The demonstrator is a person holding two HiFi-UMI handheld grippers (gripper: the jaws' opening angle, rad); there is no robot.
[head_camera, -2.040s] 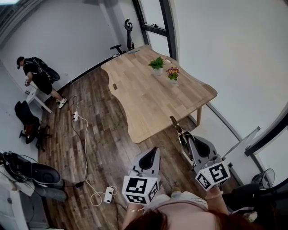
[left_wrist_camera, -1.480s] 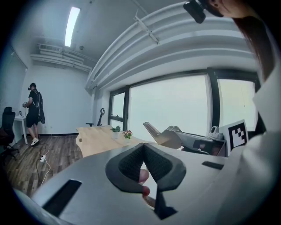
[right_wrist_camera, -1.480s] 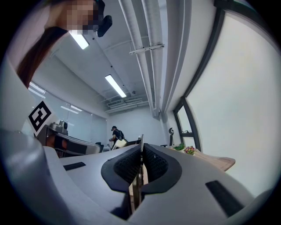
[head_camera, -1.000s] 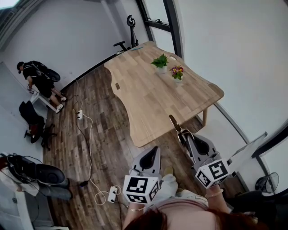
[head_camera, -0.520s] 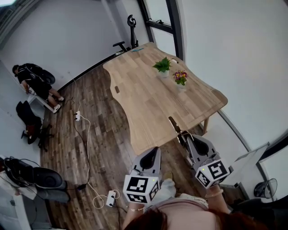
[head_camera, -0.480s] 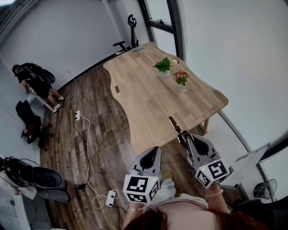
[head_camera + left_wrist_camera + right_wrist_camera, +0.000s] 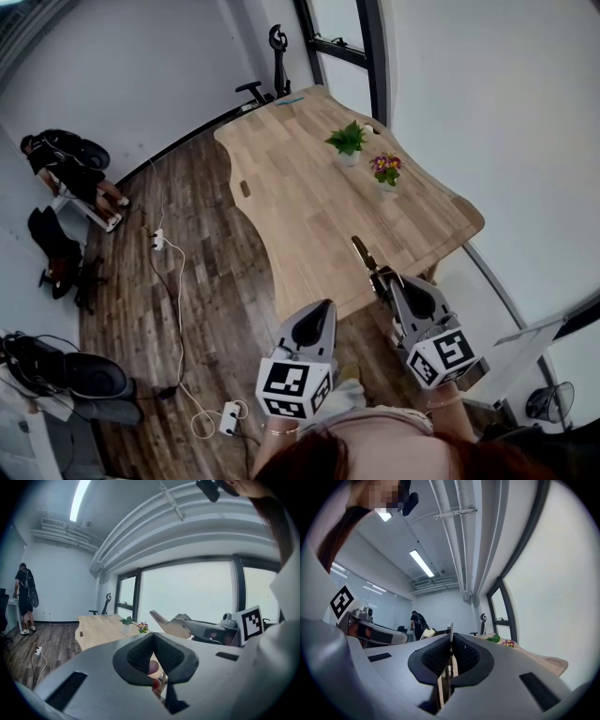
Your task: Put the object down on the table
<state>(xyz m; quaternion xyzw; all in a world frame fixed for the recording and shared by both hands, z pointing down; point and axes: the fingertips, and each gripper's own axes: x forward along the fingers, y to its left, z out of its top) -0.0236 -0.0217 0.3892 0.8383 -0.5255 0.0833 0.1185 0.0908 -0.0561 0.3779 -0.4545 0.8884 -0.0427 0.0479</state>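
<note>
My right gripper point(image 7: 384, 281) is shut on a thin tool with a wooden handle point(image 7: 362, 253), which sticks out forward; its tip shows over the near edge of the wooden table point(image 7: 300, 202). In the right gripper view the tool point(image 7: 450, 632) stands edge-on between the closed pads of the right gripper point(image 7: 451, 644). My left gripper point(image 7: 322, 309) hangs beside it, short of the table edge, its jaws together with nothing held; in its own view the left gripper point(image 7: 152, 636) shows pads meeting at the tips.
A green pot plant point(image 7: 347, 142) and a small flower pot point(image 7: 385, 169) stand at the table's far right. On the wood floor lie a cable and power strip point(image 7: 227, 418). A person point(image 7: 64, 167) is at the far left wall; a dark chair point(image 7: 61, 370) sits lower left.
The view has come closer to the table. Both grippers now sit nearer its front edge, and the tool's tip has gone from over the floor to over the tabletop.
</note>
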